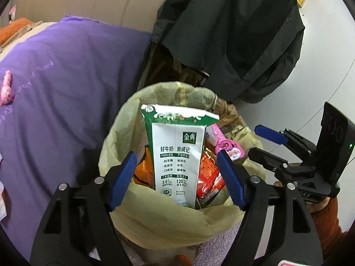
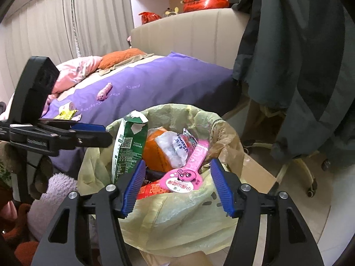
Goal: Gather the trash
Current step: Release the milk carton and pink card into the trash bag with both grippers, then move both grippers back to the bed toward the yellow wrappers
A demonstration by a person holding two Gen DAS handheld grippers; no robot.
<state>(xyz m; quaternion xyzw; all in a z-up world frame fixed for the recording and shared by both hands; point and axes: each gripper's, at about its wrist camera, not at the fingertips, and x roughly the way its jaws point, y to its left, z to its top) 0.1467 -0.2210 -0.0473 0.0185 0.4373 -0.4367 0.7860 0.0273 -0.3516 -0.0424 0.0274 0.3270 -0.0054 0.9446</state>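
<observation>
**Over the bin: both drops made, clear out clean**

Over the round bin lined with a pale yellow plastic bag (image 1: 159,221), both tongs hung with jaws spread and nothing between the pads. The left gripper (image 1: 177,177) straddled the green-and-white milk carton (image 1: 177,155) with a gap on each side; the carton stood upright in the bag, leaning on the other rubbish. The right gripper (image 2: 177,186) sat above the pink cartoon-printed plastic wrapper (image 2: 188,173), which lay across the top of the pile, pads clear of it.

Also in the bag: an orange packet (image 2: 155,153), a red snack wrapper (image 1: 207,177), and a clear bag of white wadding (image 2: 170,148).

Judgement: the release step looked done for both items. To finish it well:
- Lift straight back along the fingers, not sideways. The carton was tall and looked tippy; a pad clipping its top edge could lever it out.
- Keep the jaws wide until clear of the liner rim, which was loose and could snag on the blue ridged pads (image 1: 124,177).
- The two grippers sat near each other; withdraw one at a time.

More to fetch, I'd guess: a yellow wrapper (image 2: 65,113) and a small pink toy-like piece (image 2: 104,92) lay on the purple bed cover (image 2: 155,86), well apart from the bin. The toy may not be trash.
</observation>
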